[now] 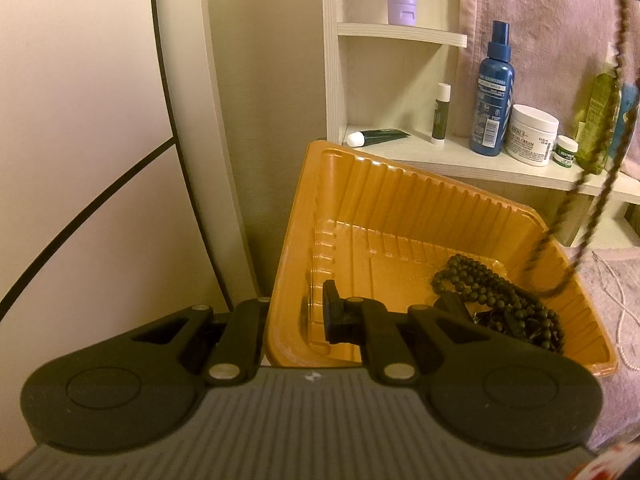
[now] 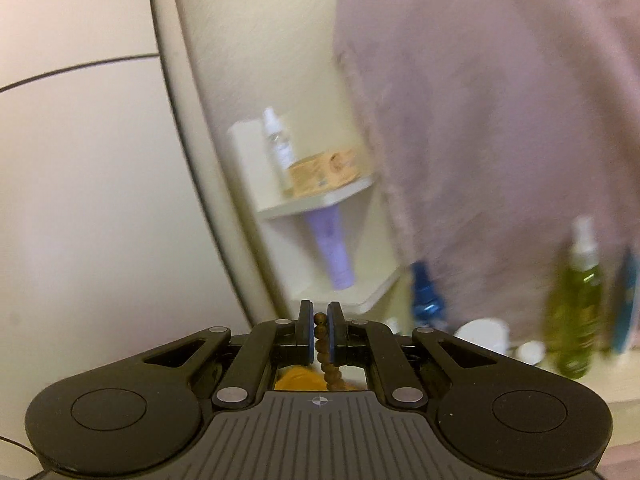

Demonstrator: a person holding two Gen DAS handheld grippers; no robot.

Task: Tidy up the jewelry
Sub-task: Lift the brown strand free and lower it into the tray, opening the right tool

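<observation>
gripping the orange tray (image 1: 400,208) rim, left jaws closed; right jaws pinch a brown bead strand (image 2: 321,340).

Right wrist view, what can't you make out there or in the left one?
- Right wrist view: the shelf bottles, like the green bottle, are smeared by motion blur; no label reads.
- Right wrist view: the brown bead strand disappears behind the gripper body, so its length is hidden.
- Left wrist view: the left gripper's left finger is hidden behind the orange tray wall.

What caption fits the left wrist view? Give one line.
Left tongs grip the orange tray's rim, dark beads inside, as a brown strand dangles above.
</observation>
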